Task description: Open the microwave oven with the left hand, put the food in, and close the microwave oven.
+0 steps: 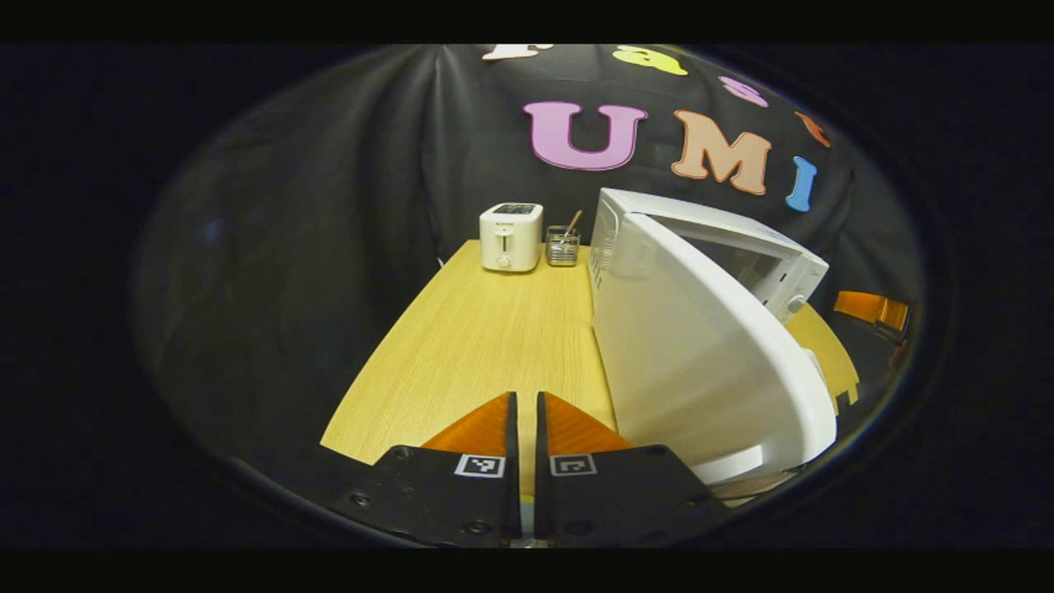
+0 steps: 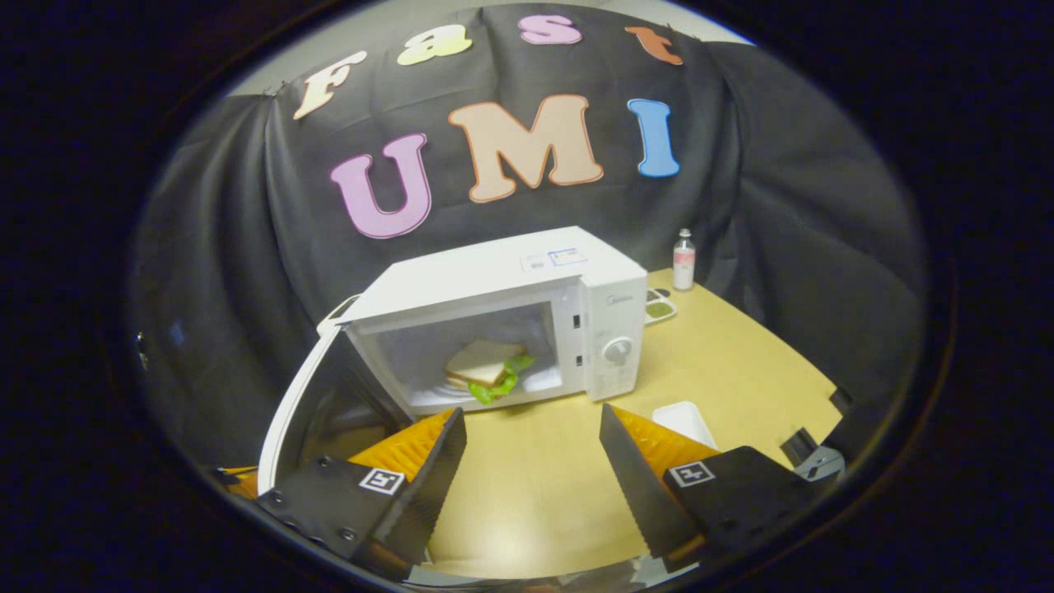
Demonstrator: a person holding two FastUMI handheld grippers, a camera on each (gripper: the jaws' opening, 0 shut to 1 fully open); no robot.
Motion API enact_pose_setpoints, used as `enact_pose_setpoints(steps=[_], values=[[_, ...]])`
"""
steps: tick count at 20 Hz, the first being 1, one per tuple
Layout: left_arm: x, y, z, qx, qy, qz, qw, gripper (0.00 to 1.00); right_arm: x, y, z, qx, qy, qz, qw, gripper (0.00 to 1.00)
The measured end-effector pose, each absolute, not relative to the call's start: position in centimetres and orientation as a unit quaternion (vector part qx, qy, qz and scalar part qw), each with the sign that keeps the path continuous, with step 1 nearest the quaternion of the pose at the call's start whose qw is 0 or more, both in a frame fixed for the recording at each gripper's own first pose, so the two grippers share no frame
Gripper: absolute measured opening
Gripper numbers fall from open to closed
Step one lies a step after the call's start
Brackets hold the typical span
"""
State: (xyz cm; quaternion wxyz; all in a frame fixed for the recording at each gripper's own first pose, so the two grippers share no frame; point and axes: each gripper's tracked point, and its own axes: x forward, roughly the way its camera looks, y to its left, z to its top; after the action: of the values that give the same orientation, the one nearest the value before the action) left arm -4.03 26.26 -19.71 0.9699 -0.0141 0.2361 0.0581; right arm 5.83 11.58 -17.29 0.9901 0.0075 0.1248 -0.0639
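Microwave (image 2: 502, 321) stands on the surface (image 2: 725, 371) with its door (image 2: 288, 412) swung wide open to the left. Sandwich (image 2: 486, 371) with a green leaf lies inside the cavity, on the floor of the oven. Judged from this: opening is done, food is in; only closing the door is left.

Right hand-held gripper (image 2: 531, 461): fingers spread wide apart, released, holding nothing, in front of the oven opening and clear of it.

Left hand-held gripper (image 1: 527, 420): fingers nearly together with only a thin slit between them, clenched on nothing visible. It sits just beside the outer face of the open door (image 1: 700, 362), not touching it as far as I can see. Well placed, I judge, to push the door shut.

Beyond it: toaster (image 1: 510, 237) and a small holder (image 1: 563, 245) at the far edge of the surface. In the right gripper view, a bottle (image 2: 683, 259) behind the oven.

Hard to make out: a white object (image 2: 683, 422) partly hidden behind the right finger; a small dish (image 2: 659, 310) beside the oven, contents unclear. Door latch and handle hidden.
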Motion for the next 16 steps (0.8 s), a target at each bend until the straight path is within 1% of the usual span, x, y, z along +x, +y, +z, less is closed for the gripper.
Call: enact_pose_setpoints(steps=[1,5,6,7,8,10,11,16], values=[[-4.1,25.9,-19.7,-0.012,0.237,0.052,0.97,0.05,5.3,11.2,-17.1,0.005,0.122,-0.07,0.99,1.0],[-4.9,24.5,-19.7,-0.004,0.238,0.032,0.971,0.06,2.7,10.8,-17.5,-0.003,0.122,-0.08,0.989,1.0],[-5.1,24.1,-19.8,-0.004,0.238,0.028,0.971,0.05,2.2,10.7,-17.7,-0.003,0.124,-0.082,0.989,0.92],[-5.2,23.8,-19.7,-0.005,0.238,0.025,0.971,0.06,1.8,10.7,-17.8,-0.003,0.124,-0.081,0.989,1.0],[-5.2,23.4,-19.8,-0.005,0.238,0.022,0.971,0.05,1.9,10.3,-18.0,-0.004,0.123,-0.082,0.989,0.92],[-5.5,22.9,-19.7,-0.007,0.238,0.018,0.971,0.06,1.0,9.7,-18.2,-0.003,0.123,-0.087,0.989,0.92],[-5.6,22.7,-19.8,-0.008,0.238,0.016,0.971,0.05,0.7,9.5,-18.3,-0.002,0.124,-0.09,0.988,1.0],[-6.0,20.6,-19.9,-0.02,0.242,0.003,0.97,0.06,-1.1,7.8,-19.0,-0.004,0.129,-0.105,0.986,1.0]])
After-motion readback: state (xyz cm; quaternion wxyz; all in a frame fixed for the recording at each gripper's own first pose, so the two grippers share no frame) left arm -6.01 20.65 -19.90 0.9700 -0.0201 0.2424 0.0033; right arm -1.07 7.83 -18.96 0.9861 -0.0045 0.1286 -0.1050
